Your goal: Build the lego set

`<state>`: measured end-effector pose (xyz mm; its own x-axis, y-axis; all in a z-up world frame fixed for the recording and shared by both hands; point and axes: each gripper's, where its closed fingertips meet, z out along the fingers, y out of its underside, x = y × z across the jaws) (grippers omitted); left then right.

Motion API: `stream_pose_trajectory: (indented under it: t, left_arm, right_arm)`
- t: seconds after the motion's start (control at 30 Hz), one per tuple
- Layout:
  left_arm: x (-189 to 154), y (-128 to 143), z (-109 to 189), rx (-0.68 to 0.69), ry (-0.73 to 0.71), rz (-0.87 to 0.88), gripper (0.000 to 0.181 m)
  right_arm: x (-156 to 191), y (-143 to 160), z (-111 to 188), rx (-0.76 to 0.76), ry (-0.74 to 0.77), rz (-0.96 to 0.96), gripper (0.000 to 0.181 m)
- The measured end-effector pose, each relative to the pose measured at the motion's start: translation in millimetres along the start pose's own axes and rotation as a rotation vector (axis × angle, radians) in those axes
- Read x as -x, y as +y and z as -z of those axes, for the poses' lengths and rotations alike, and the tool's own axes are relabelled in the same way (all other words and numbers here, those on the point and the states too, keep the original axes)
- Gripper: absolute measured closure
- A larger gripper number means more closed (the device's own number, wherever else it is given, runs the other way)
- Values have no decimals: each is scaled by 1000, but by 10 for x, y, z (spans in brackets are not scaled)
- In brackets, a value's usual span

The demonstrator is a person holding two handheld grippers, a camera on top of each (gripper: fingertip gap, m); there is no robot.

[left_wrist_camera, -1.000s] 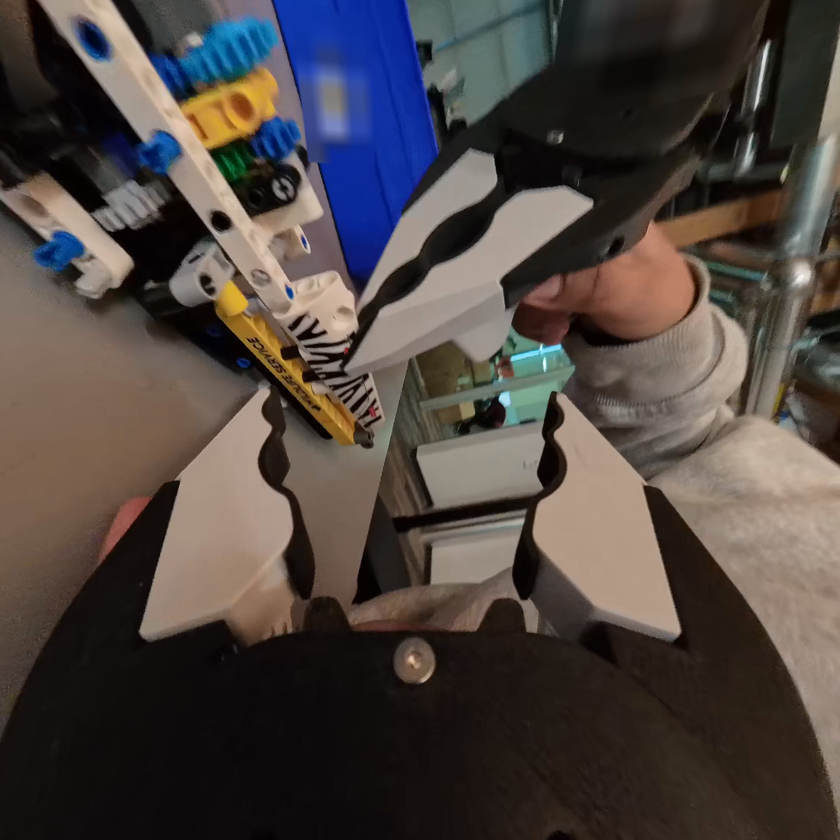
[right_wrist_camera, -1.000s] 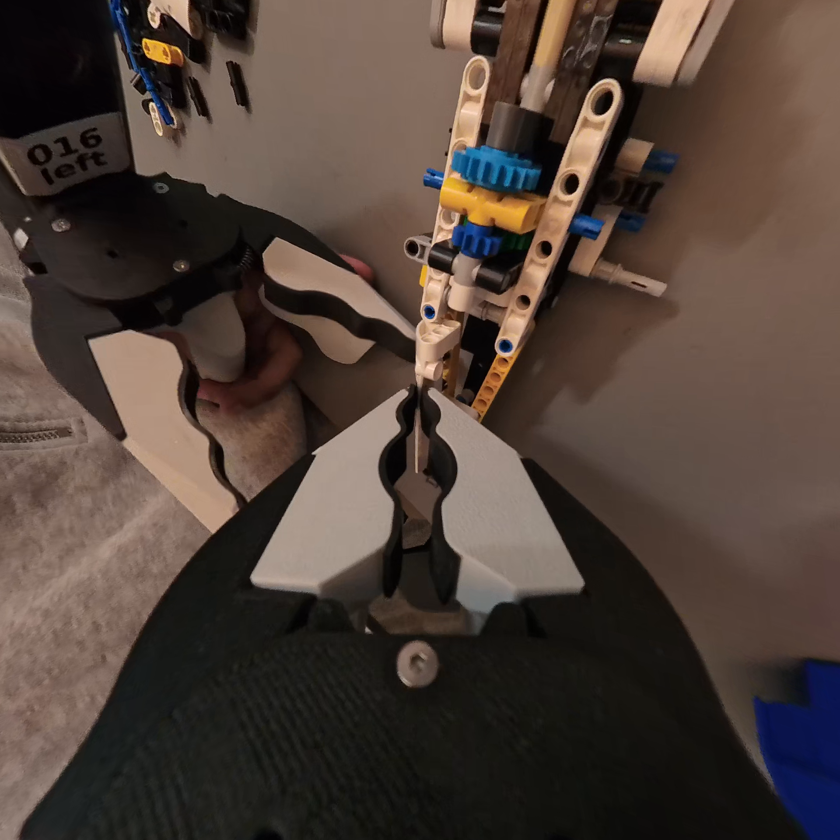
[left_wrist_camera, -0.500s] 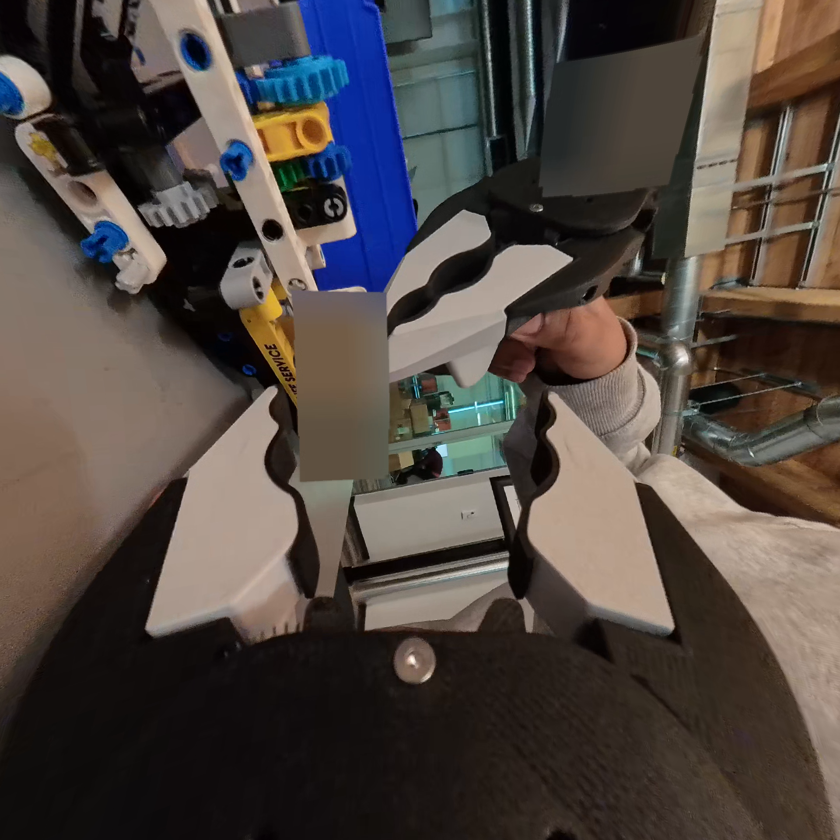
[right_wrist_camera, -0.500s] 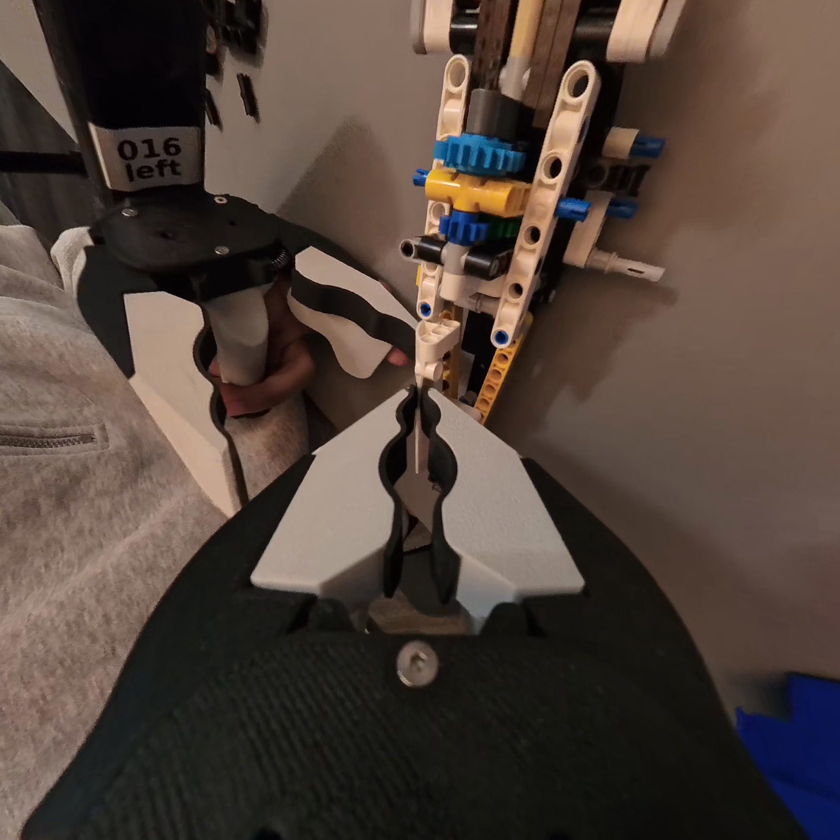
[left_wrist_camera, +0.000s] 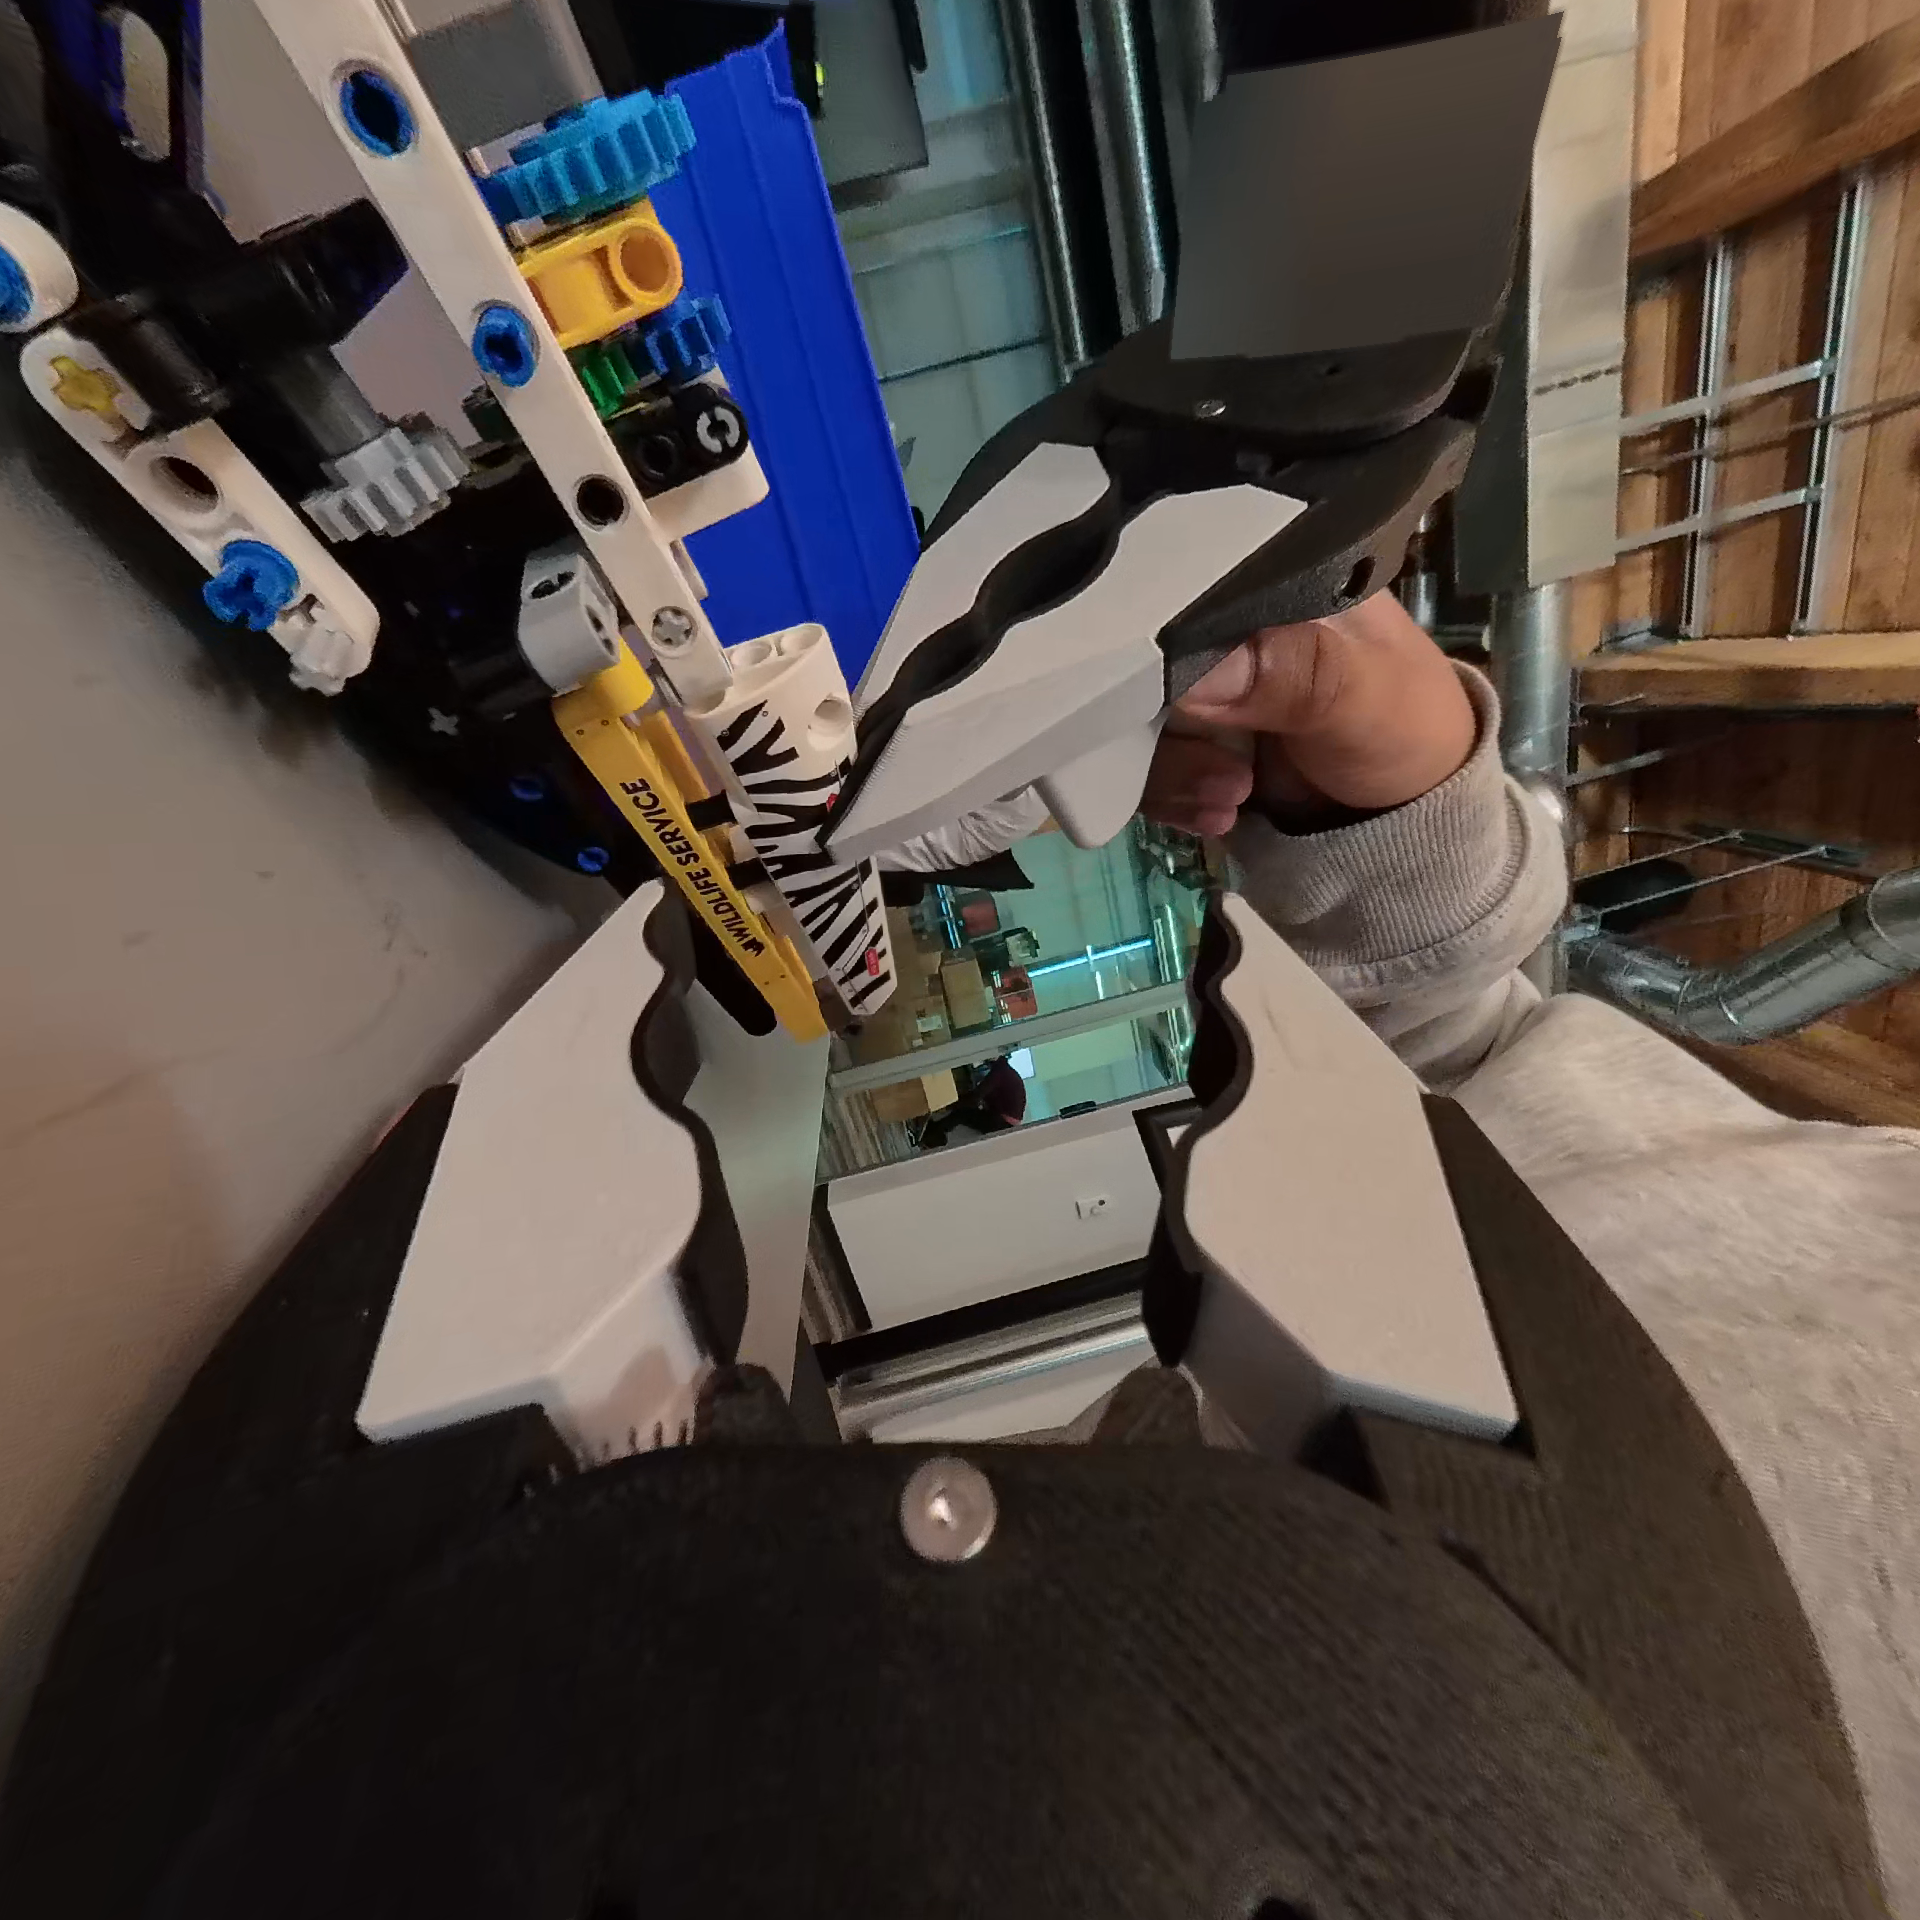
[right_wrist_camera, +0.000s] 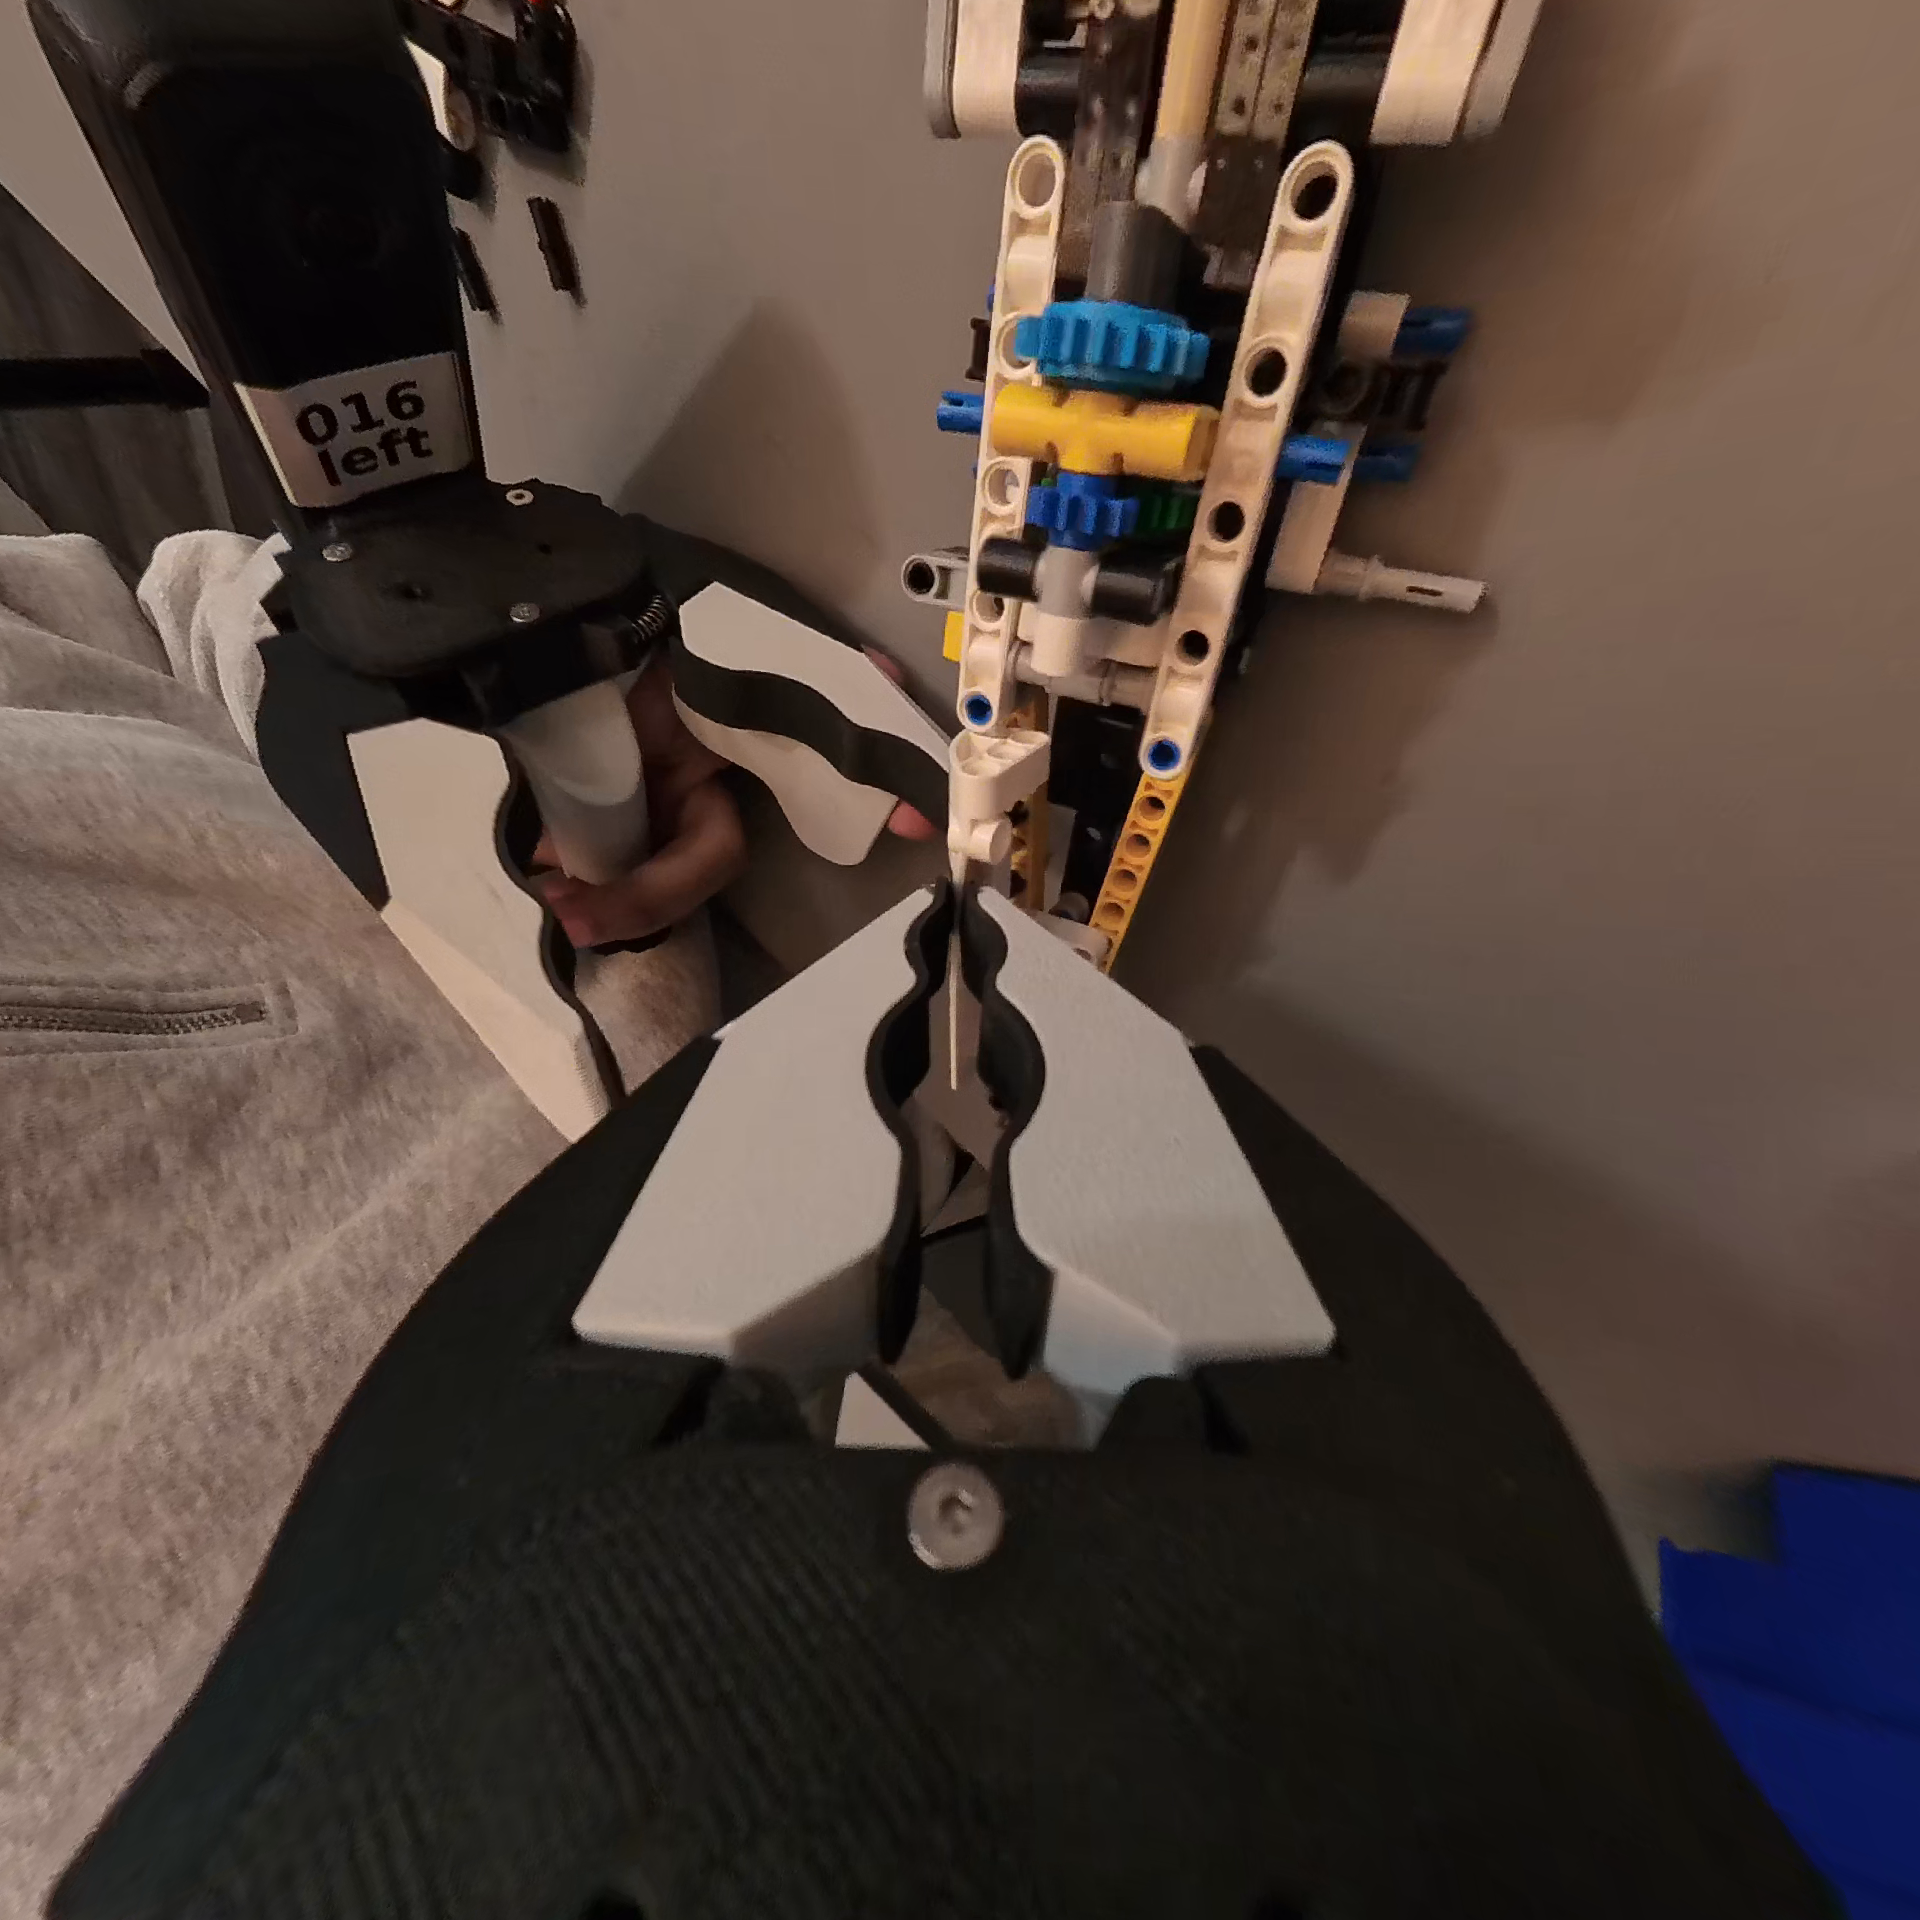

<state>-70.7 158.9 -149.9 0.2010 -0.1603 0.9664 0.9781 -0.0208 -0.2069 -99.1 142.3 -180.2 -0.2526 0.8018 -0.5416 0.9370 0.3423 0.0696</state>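
The lego model (left_wrist_camera: 561, 416) lies on the grey table (left_wrist_camera: 208, 935): white beams, blue gears, a yellow connector, a yellow beam (left_wrist_camera: 707, 883) and a white zebra-striped panel (left_wrist_camera: 774, 748) at its near end. My right gripper (left_wrist_camera: 847, 821) is shut on that panel; in the right wrist view the panel's thin edge (right_wrist_camera: 954, 1018) runs between its closed fingertips (right_wrist_camera: 961, 894). My left gripper (left_wrist_camera: 940, 914) is open and empty. Its left finger (left_wrist_camera: 582, 1143) sits beside the yellow beam's tip. It also shows in the right wrist view (right_wrist_camera: 753, 966), left of the model (right_wrist_camera: 1101, 436).
A blue bin (left_wrist_camera: 769, 364) stands behind the model and shows at the right wrist view's lower right (right_wrist_camera: 1808, 1662). Small loose black parts (right_wrist_camera: 520, 94) lie farther back on the table. A person's grey sleeve (right_wrist_camera: 208, 1039) fills the left side. The grippers are tip to tip, or close to it.
My left gripper has tilted and moved closer to the model; its left finger now reaches the yellow beam's tip. It stays open. My right gripper stays shut on the panel.
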Motion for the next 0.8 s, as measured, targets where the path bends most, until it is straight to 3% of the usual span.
stream_pose_trajectory:
  t: [0.8]
  left_arm:
    - [18,25,-21,7,-29,-37,87]
  right_arm:
    - [5,-5,-38,267,134,71,181]
